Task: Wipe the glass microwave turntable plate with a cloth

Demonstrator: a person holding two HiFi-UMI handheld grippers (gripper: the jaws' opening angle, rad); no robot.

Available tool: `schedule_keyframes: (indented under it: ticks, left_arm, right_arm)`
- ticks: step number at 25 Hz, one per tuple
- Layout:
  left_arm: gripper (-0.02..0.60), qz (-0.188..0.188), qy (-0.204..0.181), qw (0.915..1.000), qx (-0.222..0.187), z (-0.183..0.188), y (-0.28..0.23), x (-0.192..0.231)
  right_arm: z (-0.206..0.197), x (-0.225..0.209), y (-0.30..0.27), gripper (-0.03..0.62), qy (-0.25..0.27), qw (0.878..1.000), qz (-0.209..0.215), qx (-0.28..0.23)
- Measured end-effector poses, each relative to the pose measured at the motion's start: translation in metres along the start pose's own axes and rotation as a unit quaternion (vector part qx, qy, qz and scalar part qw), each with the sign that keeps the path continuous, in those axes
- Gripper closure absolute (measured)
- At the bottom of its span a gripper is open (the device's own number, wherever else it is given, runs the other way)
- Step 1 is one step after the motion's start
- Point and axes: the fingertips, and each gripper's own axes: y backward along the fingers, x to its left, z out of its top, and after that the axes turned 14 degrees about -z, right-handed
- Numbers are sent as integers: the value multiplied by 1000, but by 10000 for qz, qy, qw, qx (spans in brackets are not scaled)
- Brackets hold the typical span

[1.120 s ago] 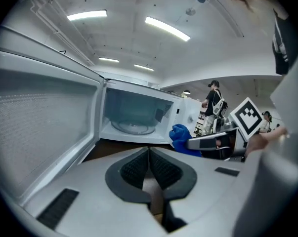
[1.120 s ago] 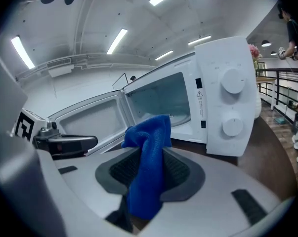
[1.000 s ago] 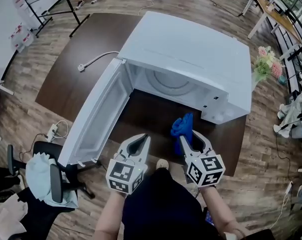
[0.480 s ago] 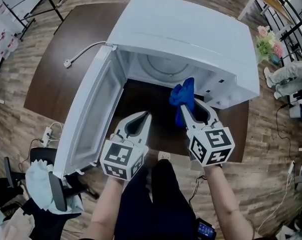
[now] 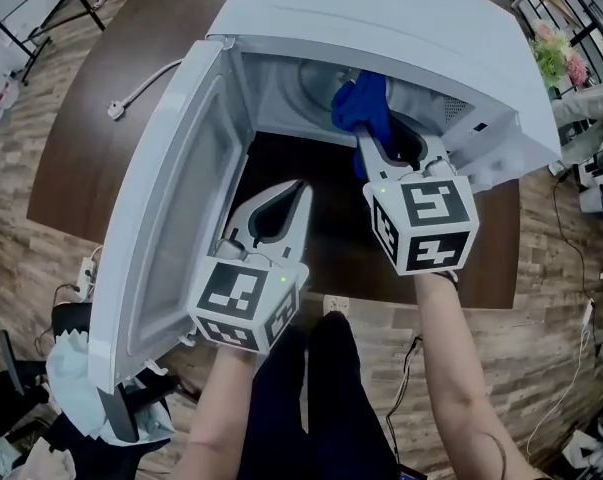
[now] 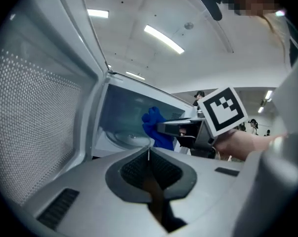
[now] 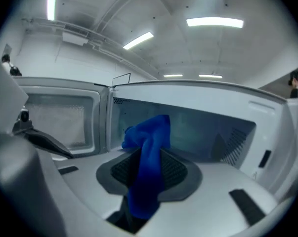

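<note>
The white microwave (image 5: 401, 28) sits on a dark wooden table (image 5: 91, 158), and at the left its door (image 5: 171, 218) stands swung wide open, the perforated inner panel facing the cavity. Just beside the door's inner face, the left gripper (image 5: 299, 190) hangs over the table in front of the opening. Its jaws are pressed together with nothing between them, and their tip points toward the cavity without reaching inside.

Further in, the glass turntable plate (image 6: 125, 138) lies flat on the cavity floor. From the left gripper view it shows as a pale disc just past the closed jaws, well apart from them.

To the right, a blue cloth (image 5: 359, 103) bunches above the right-hand part of the plate. It is clamped in the right gripper (image 5: 369, 146), whose jaws are closed on it — a band of the fabric runs down between the two pads, and a loose crumpled end stands out beyond the tips. This gripper reaches past the threshold into the cavity, cloth first. Whether the cloth touches the glass cannot be told — it sits close over the plate's right edge.
</note>
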Motion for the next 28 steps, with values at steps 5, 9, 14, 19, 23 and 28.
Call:
schedule_keyframes:
  ticks: [5, 9, 14, 19, 23, 28]
  left_arm:
    - [572, 21, -154, 9997, -203, -5, -5, 14]
    - [572, -6, -210, 9996, -193, -16, -1, 17]
    - [572, 47, -314, 9987, -397, -12, -8, 25]
    - [572, 94, -499, 9977, -442, -10, -12, 24]
    - [572, 153, -579, 9974, -393, -11, -12, 28]
    - [572, 295, -608, 9970, -370, -12, -9, 35]
  right_arm:
    - [16, 23, -42, 503, 1381, 9901, 162, -173]
    - [17, 42, -72, 503, 2198, 9745, 321, -300]
    - [17, 37, -115, 503, 3086, 9500, 148, -445]
    - [19, 34, -152, 502, 3720, 9263, -81, -589]
    - [17, 41, -180, 502, 3982, 9152, -64, -609]
    - [10, 47, -202, 503, 4600, 8860, -74, -584]
